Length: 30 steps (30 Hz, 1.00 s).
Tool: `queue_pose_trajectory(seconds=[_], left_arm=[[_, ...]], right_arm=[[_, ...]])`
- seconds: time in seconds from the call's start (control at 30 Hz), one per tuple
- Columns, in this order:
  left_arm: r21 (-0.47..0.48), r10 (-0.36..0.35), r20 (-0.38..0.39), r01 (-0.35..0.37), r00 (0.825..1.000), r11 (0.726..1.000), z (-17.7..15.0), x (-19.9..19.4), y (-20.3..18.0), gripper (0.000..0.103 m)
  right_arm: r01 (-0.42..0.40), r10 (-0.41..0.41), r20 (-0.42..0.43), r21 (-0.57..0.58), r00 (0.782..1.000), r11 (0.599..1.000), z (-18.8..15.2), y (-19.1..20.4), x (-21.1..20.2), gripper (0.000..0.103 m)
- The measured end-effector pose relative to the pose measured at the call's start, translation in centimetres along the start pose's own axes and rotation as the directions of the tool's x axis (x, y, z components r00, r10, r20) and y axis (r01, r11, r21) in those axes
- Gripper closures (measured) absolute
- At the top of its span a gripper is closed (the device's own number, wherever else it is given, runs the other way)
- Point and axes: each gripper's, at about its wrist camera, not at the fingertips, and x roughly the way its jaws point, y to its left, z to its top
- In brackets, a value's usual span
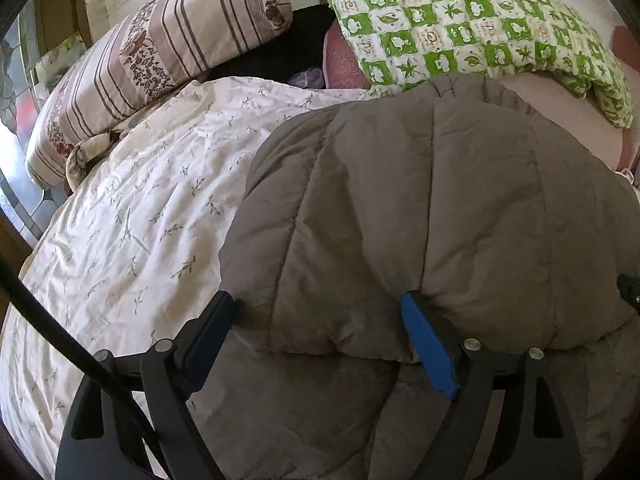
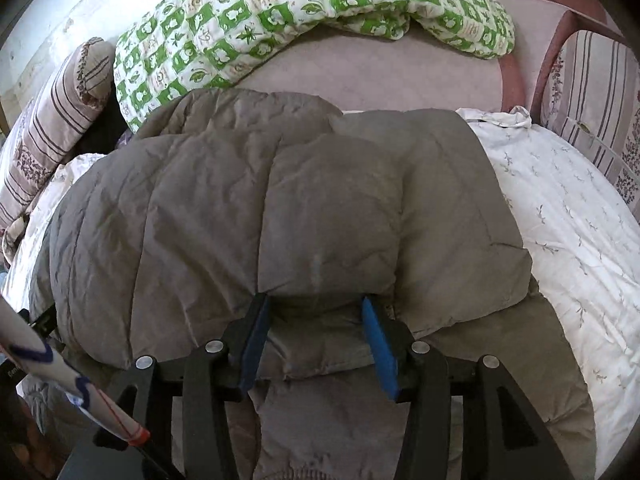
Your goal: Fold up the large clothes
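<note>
Bedding covers the whole scene: a pale leaf-print bed (image 1: 132, 216) carries a puffy grey jacket (image 1: 400, 208), with a striped pillow (image 1: 160, 52) and a green checked quilt (image 1: 460, 28) along its far edge.

The jacket lies doubled across the middle of the bed, its folded-over upper layer ending in a thick rolled edge toward the bed's near edge, right at both tools. The left fingers (image 1: 320, 320) stand wide apart, straddling a bulge of that edge; the blue pad (image 1: 428, 344) touches the fabric, but no squeeze shows, so this looks like a loose or released hold. The right fingers (image 2: 316, 332) are partly apart, with a band of the lower layer between them; whether they pinch it cannot be told.

Judging from this, the fold is being set down or smoothed. To do it well, both hands should keep the rolled edge level and parallel to the bed's near edge, press the padding flat to push out air, and draw clear without dragging the top layer.
</note>
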Motion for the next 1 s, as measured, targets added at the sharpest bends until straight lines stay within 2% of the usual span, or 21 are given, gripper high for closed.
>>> queue_pose_trajectory(seconds=[0.37, 0.47, 0.57, 0.67, 0.8, 0.9, 1.0], left_arm=[[0.016, 0.017, 0.015, -0.018, 1.0, 1.0, -0.1, -0.1, -0.2, 0.017], [0.034, 0.039, 0.051, -0.041, 0.998, 0.999, -0.1, -0.7, -0.5, 0.017], [0.059, 0.047, 0.106, -0.053, 0.993, 0.997, 0.0, -1.7, -1.1, 0.017], [0.09, 0.046, 0.163, -0.061, 0.986, 0.994, 0.0, -2.8, -1.9, 0.017], [0.163, 0.039, 0.212, -0.074, 0.977, 0.984, -0.1, -3.6, -3.6, 0.017], [0.198, 0.044, 0.223, -0.09, 0.974, 0.976, -0.3, -3.7, -4.4, 0.017], [0.213, 0.047, 0.217, -0.094, 0.975, 0.973, -0.4, -3.4, -4.7, 0.017]], right_arm=[[0.017, -0.017, 0.005, -0.014, 1.0, 1.0, 0.0, 0.3, -0.2, 0.05], [0.012, -0.012, 0.025, 0.003, 1.0, 1.0, 0.2, 0.3, -1.0, 0.05], [-0.025, 0.025, 0.092, 0.002, 0.995, 1.0, 0.6, 0.6, -2.8, 0.05], [-0.027, 0.03, 0.144, -0.022, 0.989, 0.999, 0.7, 1.3, -3.8, 0.049], [-0.017, 0.019, 0.099, -0.026, 0.995, 1.0, 0.5, 1.3, -2.5, 0.049], [-0.018, 0.018, 0.035, -0.005, 0.999, 1.0, 0.3, 0.8, -1.0, 0.049], [-0.019, 0.019, 0.026, -0.002, 0.999, 1.0, 0.1, 0.7, -0.6, 0.048]])
